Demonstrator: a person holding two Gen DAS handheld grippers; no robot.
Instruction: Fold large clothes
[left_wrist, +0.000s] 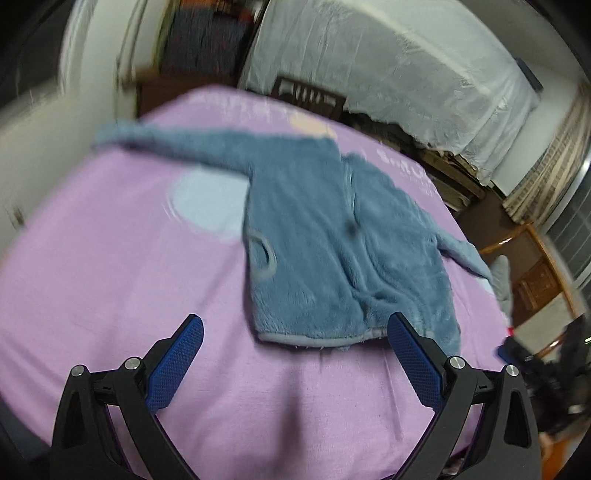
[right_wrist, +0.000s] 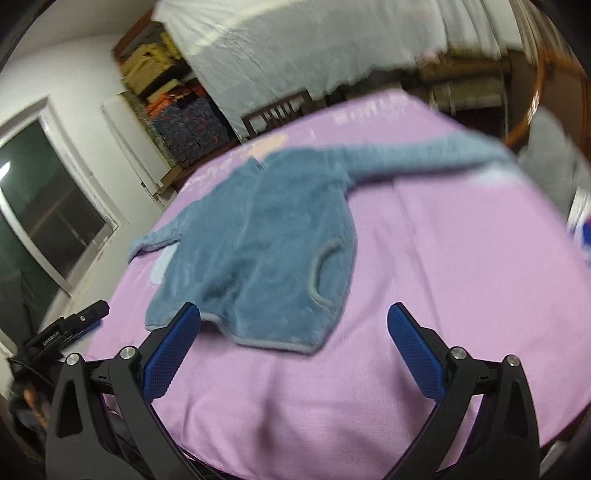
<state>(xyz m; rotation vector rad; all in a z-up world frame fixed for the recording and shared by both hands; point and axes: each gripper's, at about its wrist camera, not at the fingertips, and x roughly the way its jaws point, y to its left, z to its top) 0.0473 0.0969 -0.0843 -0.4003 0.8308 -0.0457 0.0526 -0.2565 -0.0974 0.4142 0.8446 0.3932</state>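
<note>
A blue fleece jacket (left_wrist: 325, 243) lies flat on a purple bed sheet (left_wrist: 122, 280), sleeves spread out to both sides, hem toward me. It also shows in the right wrist view (right_wrist: 258, 243). My left gripper (left_wrist: 295, 332) is open and empty, hovering above the sheet just short of the hem. My right gripper (right_wrist: 295, 325) is open and empty, also above the near hem; its left finger (right_wrist: 173, 343) overlaps the hem's left corner in the picture. The other gripper (right_wrist: 70, 328) shows at the left edge of the right wrist view.
The bed sheet (right_wrist: 443, 258) covers the whole bed. A white-draped piece of furniture (left_wrist: 406, 66), a dark wooden chair (right_wrist: 277, 110) and stacked bedding (right_wrist: 177, 107) stand behind the bed. A window (right_wrist: 40, 206) is at the left. A wooden frame (left_wrist: 532, 266) stands right of the bed.
</note>
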